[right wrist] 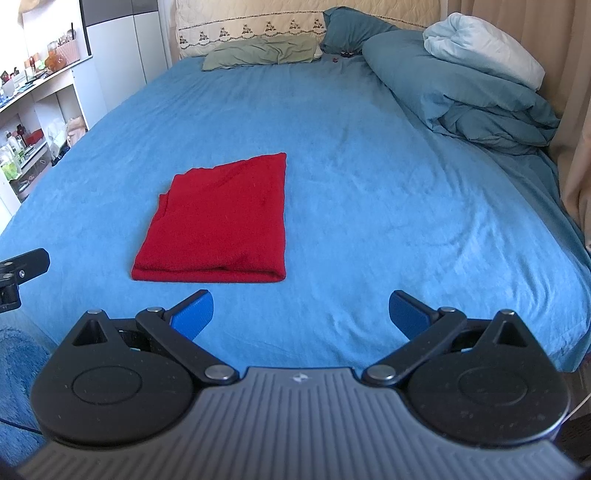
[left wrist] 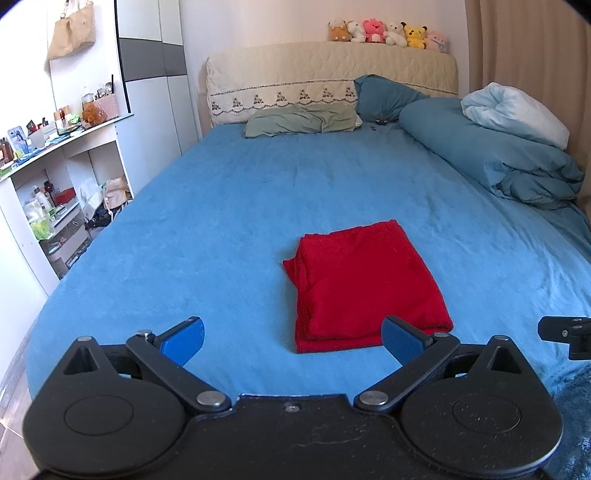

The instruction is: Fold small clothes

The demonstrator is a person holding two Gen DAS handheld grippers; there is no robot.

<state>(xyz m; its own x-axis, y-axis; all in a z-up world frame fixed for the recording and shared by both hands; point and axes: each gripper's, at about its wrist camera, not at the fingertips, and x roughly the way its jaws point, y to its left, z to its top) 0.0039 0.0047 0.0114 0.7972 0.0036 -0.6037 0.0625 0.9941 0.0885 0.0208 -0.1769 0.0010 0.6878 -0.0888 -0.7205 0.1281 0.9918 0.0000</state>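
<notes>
A red garment (left wrist: 364,286) lies folded into a flat rectangle on the blue bed sheet (left wrist: 221,221). It also shows in the right wrist view (right wrist: 221,221). My left gripper (left wrist: 293,341) is open and empty, held just short of the garment's near edge, to its left. My right gripper (right wrist: 301,314) is open and empty, just short of the garment and to its right. Neither touches the cloth. Part of the right gripper (left wrist: 565,332) shows at the right edge of the left view. Part of the left gripper (right wrist: 22,269) shows at the left edge of the right view.
A folded blue duvet (left wrist: 491,155) with a pale blanket (left wrist: 517,110) lies at the far right of the bed. Pillows (left wrist: 303,122) lie by the headboard, plush toys (left wrist: 388,33) on top. White shelves (left wrist: 55,177) with clutter stand left of the bed.
</notes>
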